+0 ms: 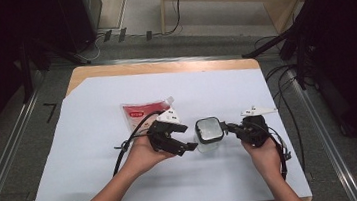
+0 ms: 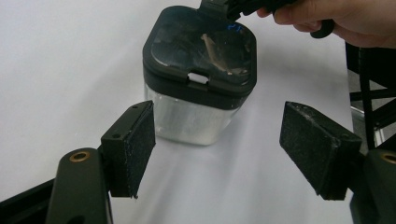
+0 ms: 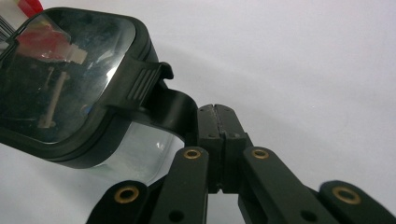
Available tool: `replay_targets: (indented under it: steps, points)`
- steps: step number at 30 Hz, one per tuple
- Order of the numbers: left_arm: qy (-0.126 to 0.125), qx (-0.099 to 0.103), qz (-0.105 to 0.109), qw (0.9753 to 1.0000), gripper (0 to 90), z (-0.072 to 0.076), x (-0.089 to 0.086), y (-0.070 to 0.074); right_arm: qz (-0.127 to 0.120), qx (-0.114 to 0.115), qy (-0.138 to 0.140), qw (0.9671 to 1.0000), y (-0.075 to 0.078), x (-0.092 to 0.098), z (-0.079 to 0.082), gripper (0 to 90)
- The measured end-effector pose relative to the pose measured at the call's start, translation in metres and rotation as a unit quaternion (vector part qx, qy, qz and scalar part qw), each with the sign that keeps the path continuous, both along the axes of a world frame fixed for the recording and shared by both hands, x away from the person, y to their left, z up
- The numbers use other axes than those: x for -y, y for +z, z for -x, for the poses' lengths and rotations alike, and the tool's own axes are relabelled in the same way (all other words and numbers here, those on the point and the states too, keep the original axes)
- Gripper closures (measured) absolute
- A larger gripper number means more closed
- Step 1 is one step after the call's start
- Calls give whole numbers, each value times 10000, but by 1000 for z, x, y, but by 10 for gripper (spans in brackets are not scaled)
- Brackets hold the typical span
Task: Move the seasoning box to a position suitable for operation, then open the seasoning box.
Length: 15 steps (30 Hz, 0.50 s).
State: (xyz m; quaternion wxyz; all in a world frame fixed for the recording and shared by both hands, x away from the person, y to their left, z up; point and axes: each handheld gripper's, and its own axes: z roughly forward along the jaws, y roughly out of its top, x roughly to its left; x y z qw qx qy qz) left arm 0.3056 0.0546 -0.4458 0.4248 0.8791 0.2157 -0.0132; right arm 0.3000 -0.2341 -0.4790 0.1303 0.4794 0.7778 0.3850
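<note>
Container [image 1: 209, 133]: clear-walled, rounded-square, black lid [image 2: 201, 49] with glossy window; stands upright on the white table cover [image 1: 99, 179] near mid-table, between the two grippers.

Right gripper [image 1: 233, 128]: jaws pressed together on the black side latch [image 3: 173, 109] that hangs from the lid's ribbed tab. Held at the container's right side.

Left gripper [image 1: 187, 146]: jaws spread wide, pads [image 2: 140, 144] bare, holding nothing; just beside the container on its left, not touching.

Red pouch [image 1: 145, 113]: lies flat behind the left gripper, white spout toward the container. Apart from the work.

Risks, judged:
- Container looks light and nearly empty; a pull on the latch with nothing bracing the body could tip it or drag it across the cover.
- The latch grip is narrow and at the tab's end; a twist of the hand could let it slip out.
- If the left gripper closes high, on the lid rather than the clear wall, it would pin the lid down against the opening.

Views compared:
- Right gripper view gives the closed jaws on the latch and its ribbed hinge.
- Left gripper view gives the width of the open jaws and the front lid notch.
- High view gives the pouch and the container's place on the table.
</note>
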Motion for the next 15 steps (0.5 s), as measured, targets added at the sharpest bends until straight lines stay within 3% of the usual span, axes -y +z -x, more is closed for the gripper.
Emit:
replay_targets:
  steps: [1,3,7,11,15]
  points:
    - [-36,-38,-87,9999,278,-2,3,-1,-10,-1,29,10000,0,1,-1,900]
    - [-2,82,-256,9996,270,-3,9,-2,-64,-45,41,10000,-2,2,-3,900]
    - [33,-61,-186,9998,267,-11,14,-6,-100,-20,67,9999,1,2,-1,900]
    - [61,-7,-252,9997,262,-12,18,-9,-75,-2,50,10000,2,1,-1,900]
    - [-30,76,-452,9989,256,-13,25,-16,-94,-44,78,9999,1,2,-1,900]
